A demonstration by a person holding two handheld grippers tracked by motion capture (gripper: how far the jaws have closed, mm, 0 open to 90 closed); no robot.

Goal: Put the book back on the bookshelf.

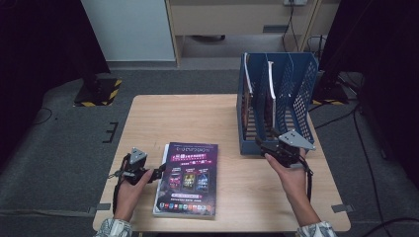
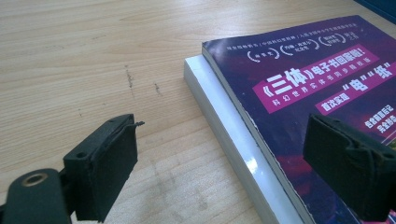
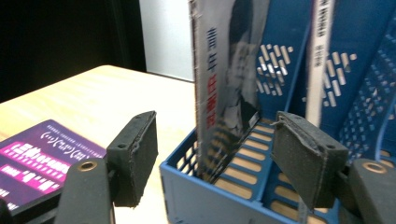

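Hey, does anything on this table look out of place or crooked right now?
One thing: the purple book lies flat on the table instead of standing in the blue file rack like the two books there. In the left gripper view it is stacked slightly askew on a white book.

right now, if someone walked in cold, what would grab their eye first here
Probably the purple-covered book lying flat near the front edge of the wooden table, its bright cover standing out, with the left gripper open at its left edge. Next, the blue file rack at the table's right, holding upright books, with the right gripper open at its front wall.
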